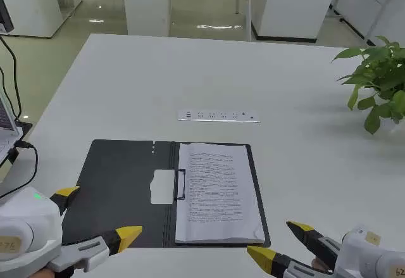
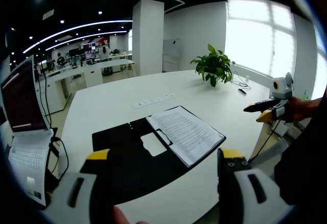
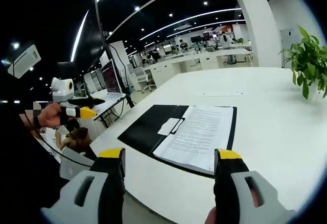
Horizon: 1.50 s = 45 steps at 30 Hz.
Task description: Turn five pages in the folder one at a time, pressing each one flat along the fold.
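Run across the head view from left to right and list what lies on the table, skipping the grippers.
Laptop → folder's black inside cover → clip → stack of pages → green plant. The power strip is left out: it lies beyond the pages, across the same span.

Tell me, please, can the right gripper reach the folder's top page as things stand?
Probably yes: the right gripper hangs open by the top page, off its near corner, with nothing between.

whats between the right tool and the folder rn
Nothing but a bare strip of white table lies between the right tool and the near edge of the open folder. The right gripper view shows it.
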Tool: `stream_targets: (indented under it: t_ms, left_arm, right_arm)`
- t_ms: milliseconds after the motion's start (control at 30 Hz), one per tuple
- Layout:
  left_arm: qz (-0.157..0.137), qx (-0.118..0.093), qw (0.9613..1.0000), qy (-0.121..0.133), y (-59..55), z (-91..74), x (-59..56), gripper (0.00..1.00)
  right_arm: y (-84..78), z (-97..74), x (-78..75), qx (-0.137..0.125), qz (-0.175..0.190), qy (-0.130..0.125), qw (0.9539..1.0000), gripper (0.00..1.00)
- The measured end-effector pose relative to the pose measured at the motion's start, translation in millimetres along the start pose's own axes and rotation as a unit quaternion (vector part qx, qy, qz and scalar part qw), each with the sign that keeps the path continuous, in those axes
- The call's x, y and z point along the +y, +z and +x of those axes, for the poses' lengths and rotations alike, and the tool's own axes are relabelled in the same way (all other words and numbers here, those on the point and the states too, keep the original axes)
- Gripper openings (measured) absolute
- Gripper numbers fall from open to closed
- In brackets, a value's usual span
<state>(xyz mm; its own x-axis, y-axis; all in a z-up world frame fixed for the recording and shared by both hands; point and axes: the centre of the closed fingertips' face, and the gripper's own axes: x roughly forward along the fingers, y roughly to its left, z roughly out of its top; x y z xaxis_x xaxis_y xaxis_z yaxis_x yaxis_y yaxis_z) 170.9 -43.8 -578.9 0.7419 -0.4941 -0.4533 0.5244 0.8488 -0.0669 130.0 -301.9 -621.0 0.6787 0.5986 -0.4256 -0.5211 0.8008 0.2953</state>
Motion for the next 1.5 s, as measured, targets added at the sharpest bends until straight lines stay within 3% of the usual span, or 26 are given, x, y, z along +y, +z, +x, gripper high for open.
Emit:
stream_targets:
  t_ms: [900,1500]
  left_arm:
    - [-0.002,-0.009,1.0000,0.001,1.1,2.4,4.9,0.84]
    - [-0.002,-0.013,0.9999,-0.006,-1.8,2.5,7.7,0.84]
  right_arm:
    - [-0.6,-1.8,-2.0,0.000,0.000,-0.007,1.0000,0.72]
    - [1.9,0.4,5.7,0.001,-0.004,-0.012,0.9999,0.73]
